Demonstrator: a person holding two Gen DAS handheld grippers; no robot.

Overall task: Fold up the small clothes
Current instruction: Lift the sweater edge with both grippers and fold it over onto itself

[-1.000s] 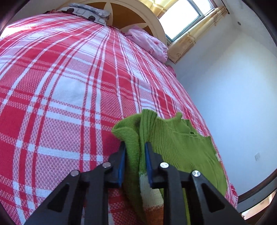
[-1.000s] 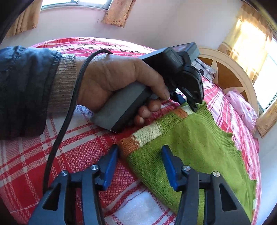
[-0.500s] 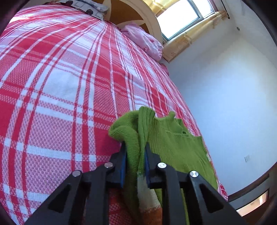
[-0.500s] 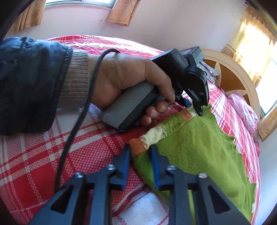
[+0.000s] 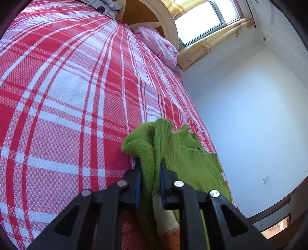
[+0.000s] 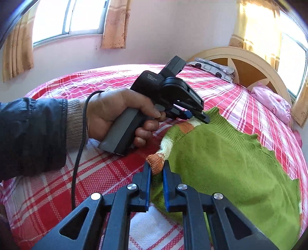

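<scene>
A home bedroom: a bed (image 6: 221, 80) under a red-and-white plaid cover, an arched cream headboard (image 6: 250, 55), a patterned pillow (image 6: 211, 68), curtained windows (image 6: 86, 17) and plain pale walls (image 5: 250, 115).

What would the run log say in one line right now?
left gripper: shut on green sweater | right gripper: closing on its striped hem corner | sweater on plaid bedspread

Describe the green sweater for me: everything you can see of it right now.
The green sweater is a small ribbed knit with a cream and orange striped hem band and scalloped edge. It lies mostly flat on the red plaid bedspread. The left gripper pinches one bunched hem corner; the right gripper, jaws closing, clamps the other.
</scene>
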